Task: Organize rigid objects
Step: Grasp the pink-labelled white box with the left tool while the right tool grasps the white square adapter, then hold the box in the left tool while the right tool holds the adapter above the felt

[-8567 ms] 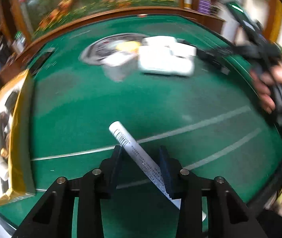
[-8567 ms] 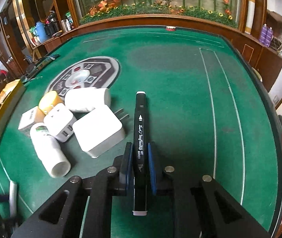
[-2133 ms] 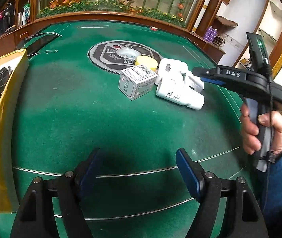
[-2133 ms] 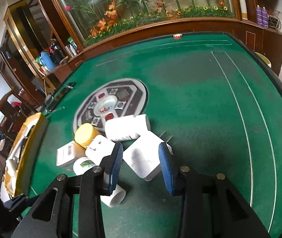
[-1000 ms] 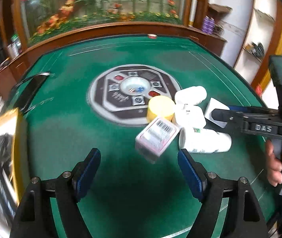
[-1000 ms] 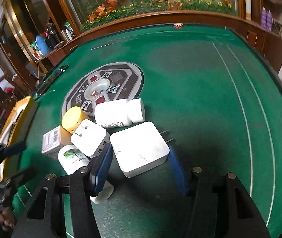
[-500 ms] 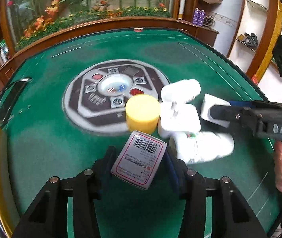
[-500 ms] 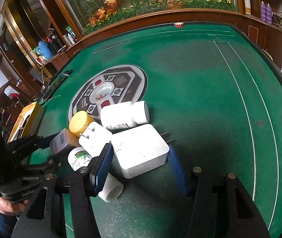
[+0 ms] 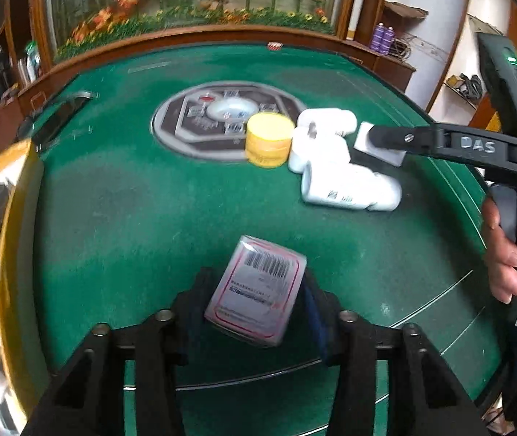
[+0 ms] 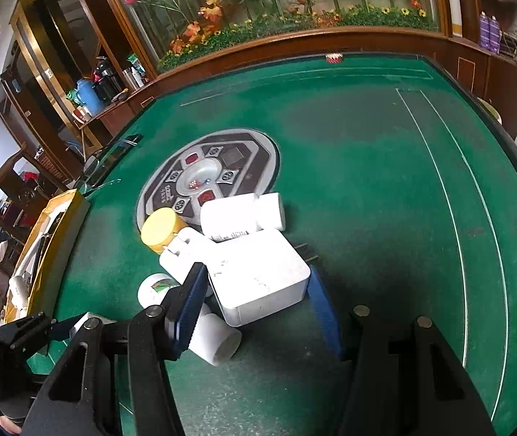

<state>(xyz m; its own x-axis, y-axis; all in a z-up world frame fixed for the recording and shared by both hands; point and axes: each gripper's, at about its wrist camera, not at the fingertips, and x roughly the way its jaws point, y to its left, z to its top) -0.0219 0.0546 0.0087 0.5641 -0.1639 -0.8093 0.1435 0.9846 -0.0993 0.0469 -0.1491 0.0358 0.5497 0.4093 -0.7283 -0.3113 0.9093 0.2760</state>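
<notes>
Pink-edged and barcoded, the small box (image 9: 258, 296) sits clamped between the fingers (image 9: 315, 312) of the left gripper (image 9: 255, 312), whose jaws have just been closing onto it; it looks lifted clear of the green surface (image 9: 149, 218), apart from the cluster. The step in hand is carrying it off, and the next move probably calls for a steady swing left to the yellow tray (image 9: 18, 254). Further out, the right gripper (image 10: 255, 309) straddles the white charger (image 10: 262, 276) with fingers half-wide; whether they press it I cannot tell.
</notes>
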